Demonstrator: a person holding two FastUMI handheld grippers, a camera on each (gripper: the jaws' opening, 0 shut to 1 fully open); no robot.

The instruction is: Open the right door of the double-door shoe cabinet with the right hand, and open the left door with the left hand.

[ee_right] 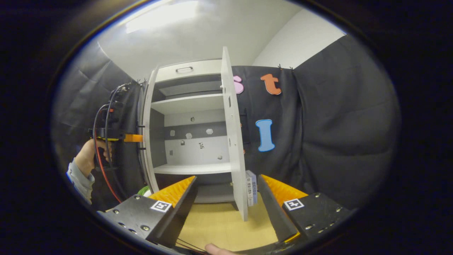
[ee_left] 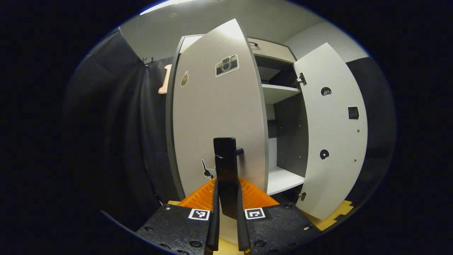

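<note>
Shoe cabinet [ee_right: 191, 131] is standing upright ahead, both tall doors swung out. Left door [ee_left: 216, 117] is carrying a vertical black handle [ee_left: 225, 166]; my left gripper [ee_left: 228, 198] is clamping it, fingers pressed on both sides. My right gripper [ee_right: 226, 193] is hanging wide apart, holding nothing, right door [ee_right: 233, 141] edge-on between its fingers.
</note>
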